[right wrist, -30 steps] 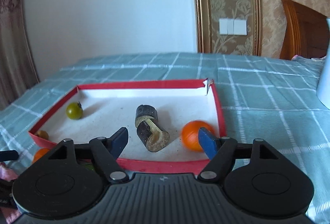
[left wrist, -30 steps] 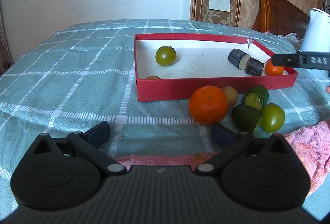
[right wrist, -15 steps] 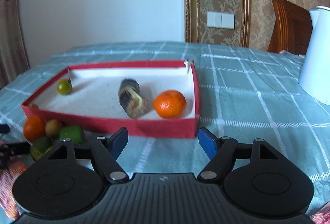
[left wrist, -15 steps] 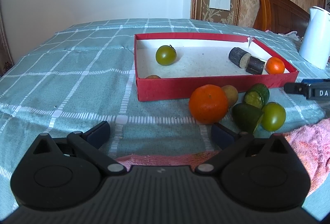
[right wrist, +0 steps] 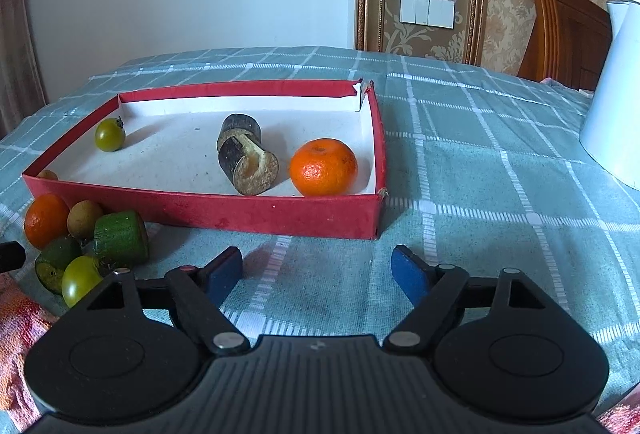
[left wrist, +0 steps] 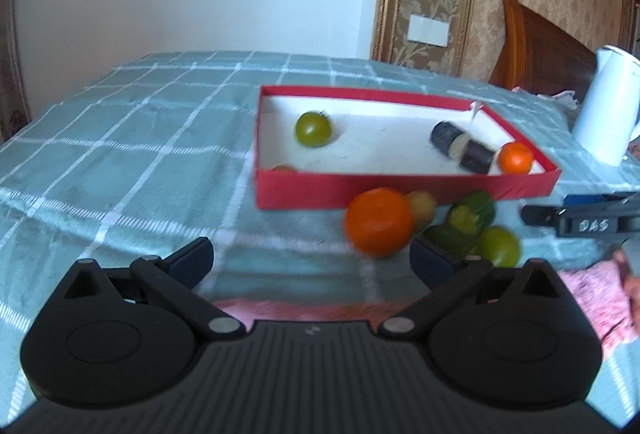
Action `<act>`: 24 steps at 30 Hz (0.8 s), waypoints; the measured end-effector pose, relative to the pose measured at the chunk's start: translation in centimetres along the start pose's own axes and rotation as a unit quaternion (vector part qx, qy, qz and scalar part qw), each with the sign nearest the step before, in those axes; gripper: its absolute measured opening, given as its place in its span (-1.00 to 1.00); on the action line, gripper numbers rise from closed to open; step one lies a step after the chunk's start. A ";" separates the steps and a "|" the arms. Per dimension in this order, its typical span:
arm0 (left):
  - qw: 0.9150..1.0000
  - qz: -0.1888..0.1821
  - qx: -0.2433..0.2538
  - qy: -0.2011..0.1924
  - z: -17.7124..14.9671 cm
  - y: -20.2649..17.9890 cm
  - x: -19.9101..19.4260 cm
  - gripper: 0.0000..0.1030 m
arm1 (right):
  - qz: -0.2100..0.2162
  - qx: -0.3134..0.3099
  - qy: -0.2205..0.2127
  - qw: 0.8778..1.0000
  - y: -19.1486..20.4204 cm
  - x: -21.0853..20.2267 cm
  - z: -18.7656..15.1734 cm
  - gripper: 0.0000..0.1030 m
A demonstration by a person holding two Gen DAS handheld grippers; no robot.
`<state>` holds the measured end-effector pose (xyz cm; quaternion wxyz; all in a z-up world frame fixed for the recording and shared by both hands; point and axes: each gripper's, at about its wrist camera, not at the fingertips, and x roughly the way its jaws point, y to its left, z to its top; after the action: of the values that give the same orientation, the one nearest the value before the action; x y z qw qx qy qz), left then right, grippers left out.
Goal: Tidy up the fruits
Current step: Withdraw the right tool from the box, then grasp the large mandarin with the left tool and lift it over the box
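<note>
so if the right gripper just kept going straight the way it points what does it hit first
Probably the checked tablecloth, since the right gripper, jaws opening and empty, tilts downward. If it cleared that, the red box front wall comes next; depth is unclear.

Bright, even daylight, soft short shadows only. Left wrist view motion-blurred, worst on the loose orange (left wrist: pixel 378 222) just ahead of the fingers; right wrist view sharp. Both show fisheye bending and dark corners.

Right tool (right wrist: pixel 318 272) jaws opening, empty; left tool (left wrist: pixel 310 260) wide apart, empty
</note>
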<state>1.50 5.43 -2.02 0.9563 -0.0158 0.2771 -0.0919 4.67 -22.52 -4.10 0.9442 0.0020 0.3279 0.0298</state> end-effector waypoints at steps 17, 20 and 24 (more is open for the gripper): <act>1.000 -0.007 -0.002 0.020 1.6 -1.7 2.2 0.60 | -0.002 0.004 0.010 1.000 -0.2 0.2 0.0 0.90; 1.000 -0.003 -0.001 0.026 1.4 -1.8 2.6 0.55 | -0.002 0.004 0.010 1.000 -0.2 0.2 0.0 0.90; 1.000 -0.011 -0.001 0.025 1.4 -1.8 3.2 0.51 | -0.002 0.004 0.010 1.000 -0.2 0.3 0.0 0.90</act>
<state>4.59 3.05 -2.31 0.9478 -0.0179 0.3012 -0.1027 4.90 -22.66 -4.24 0.9410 0.0045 0.3374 0.0269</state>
